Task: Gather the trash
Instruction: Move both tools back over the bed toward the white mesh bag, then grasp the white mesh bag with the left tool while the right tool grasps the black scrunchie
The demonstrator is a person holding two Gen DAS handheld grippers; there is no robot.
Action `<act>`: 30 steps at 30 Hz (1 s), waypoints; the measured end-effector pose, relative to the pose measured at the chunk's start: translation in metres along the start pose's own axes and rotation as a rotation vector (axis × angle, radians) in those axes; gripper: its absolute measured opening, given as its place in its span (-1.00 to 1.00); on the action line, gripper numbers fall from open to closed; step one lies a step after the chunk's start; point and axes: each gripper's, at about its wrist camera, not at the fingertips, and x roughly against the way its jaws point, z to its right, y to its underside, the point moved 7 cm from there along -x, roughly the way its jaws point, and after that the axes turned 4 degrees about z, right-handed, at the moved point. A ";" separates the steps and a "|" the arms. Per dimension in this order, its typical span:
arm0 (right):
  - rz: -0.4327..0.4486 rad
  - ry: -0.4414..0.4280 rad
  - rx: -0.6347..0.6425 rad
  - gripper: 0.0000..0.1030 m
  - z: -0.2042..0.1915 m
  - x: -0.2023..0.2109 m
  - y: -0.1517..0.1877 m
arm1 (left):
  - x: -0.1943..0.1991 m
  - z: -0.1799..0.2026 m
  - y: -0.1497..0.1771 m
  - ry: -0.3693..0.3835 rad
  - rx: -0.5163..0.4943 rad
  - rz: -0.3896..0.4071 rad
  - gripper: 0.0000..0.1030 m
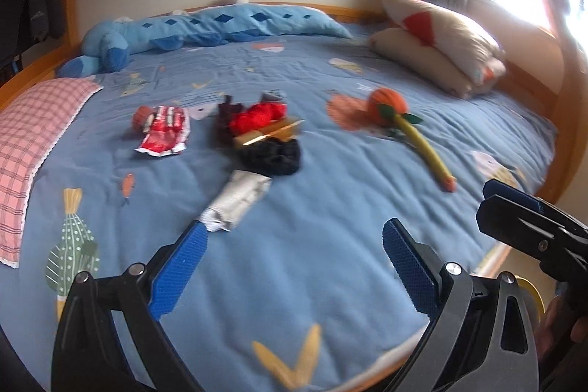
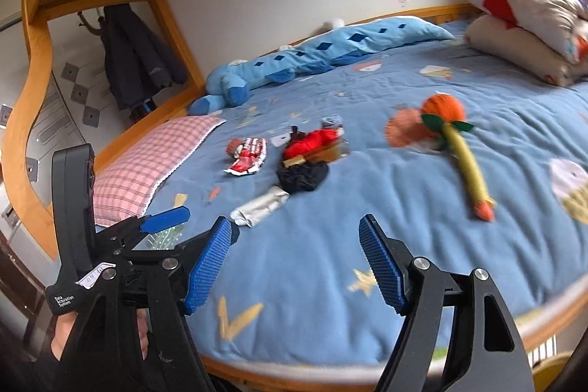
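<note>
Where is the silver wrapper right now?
On the bed, the silver wrapper lies just beyond the left tongs, touching the black cloth.

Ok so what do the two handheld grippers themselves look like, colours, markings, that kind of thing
Both are matte black plastic frames with silver bolts at the pivots. The left gripper and right gripper each carry two flat blue pads with a fine knurled grid. Seen from the right wrist, the left one bears a small white "Data Acquisition System" label and a handwritten paper tag. No cables show.

The black fabric (image 1: 270,155) hides the silver wrapper's (image 1: 239,201) far end.
</note>
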 end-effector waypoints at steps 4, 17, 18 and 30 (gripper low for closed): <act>0.001 -0.009 0.024 0.38 -0.009 -0.022 -0.008 | -0.014 -0.021 -0.004 -0.029 0.011 -0.015 0.86; -0.059 -0.030 0.038 0.38 -0.010 -0.086 -0.020 | -0.072 -0.058 -0.004 -0.039 0.037 -0.099 0.86; -0.064 -0.030 0.034 0.38 -0.009 -0.090 -0.021 | -0.078 -0.058 -0.004 -0.034 0.030 -0.109 0.86; -0.115 -0.029 0.025 0.38 0.007 -0.126 -0.023 | -0.133 -0.068 0.002 -0.020 0.040 -0.190 0.52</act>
